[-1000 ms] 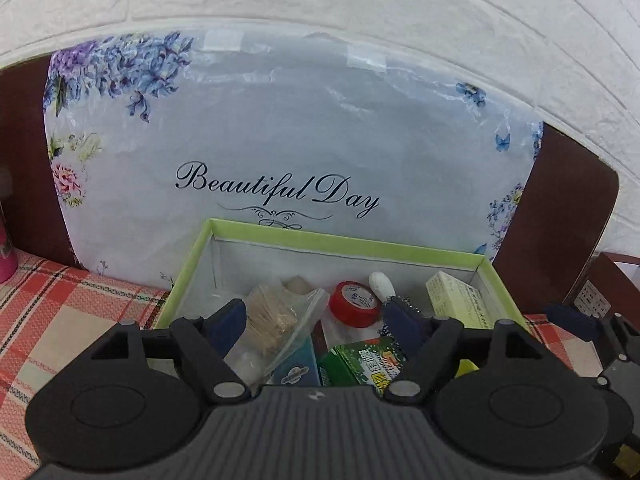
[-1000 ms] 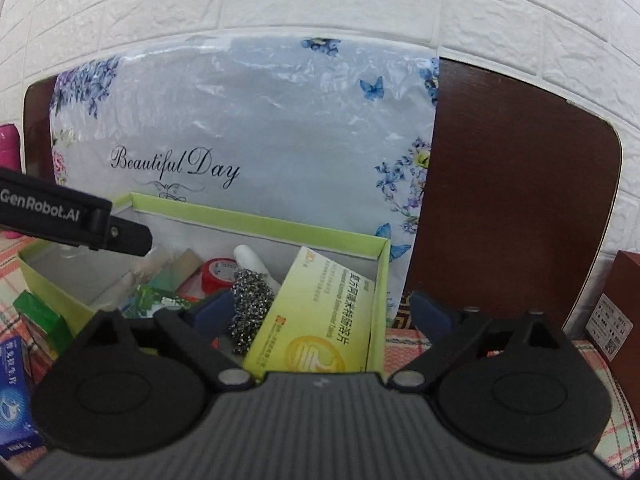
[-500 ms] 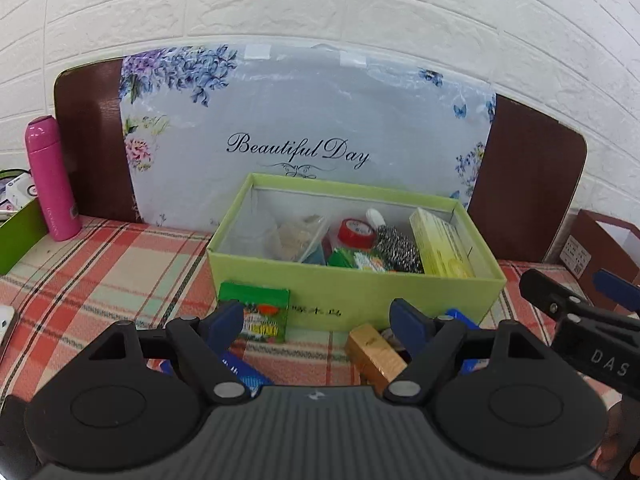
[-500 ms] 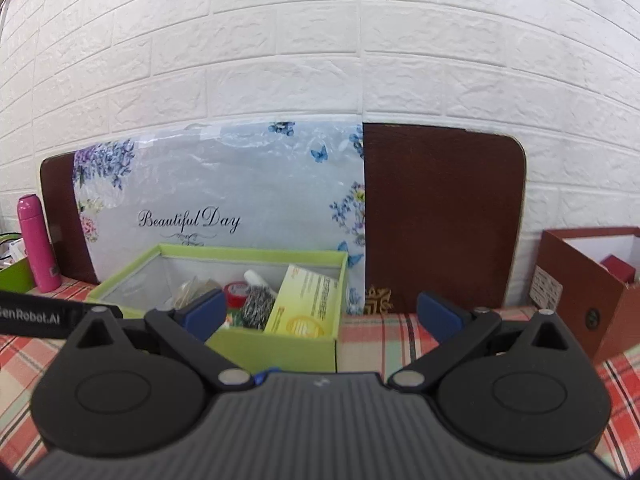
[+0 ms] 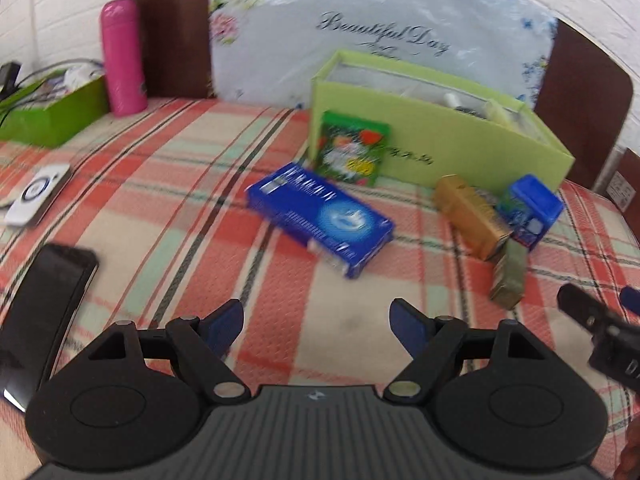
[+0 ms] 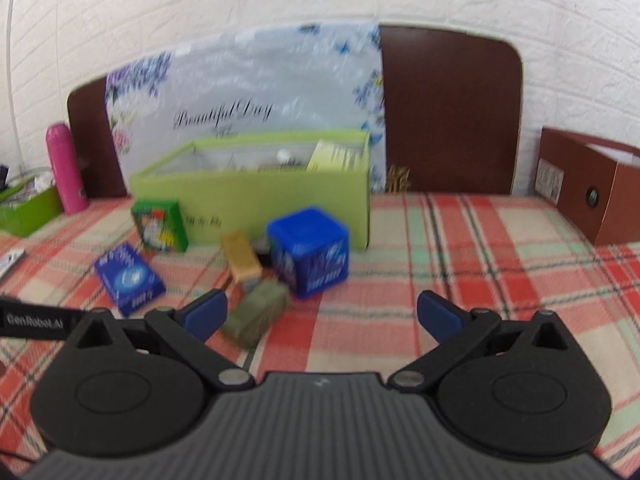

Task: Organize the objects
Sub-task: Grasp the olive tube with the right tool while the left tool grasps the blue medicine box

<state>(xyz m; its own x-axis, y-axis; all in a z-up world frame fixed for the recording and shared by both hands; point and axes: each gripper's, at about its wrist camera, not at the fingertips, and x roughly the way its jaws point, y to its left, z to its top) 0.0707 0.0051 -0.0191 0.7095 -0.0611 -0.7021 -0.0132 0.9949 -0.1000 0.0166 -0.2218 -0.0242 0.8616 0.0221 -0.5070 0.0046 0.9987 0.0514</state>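
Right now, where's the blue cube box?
In the right wrist view, the blue cube box stands on the plaid cloth before the green box, beside the gold carton.

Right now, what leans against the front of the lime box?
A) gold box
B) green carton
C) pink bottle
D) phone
B: the green carton stands tilted against the lime box front wall; the pink bottle stands far off to the side, and the gold box lies flat on the cloth.
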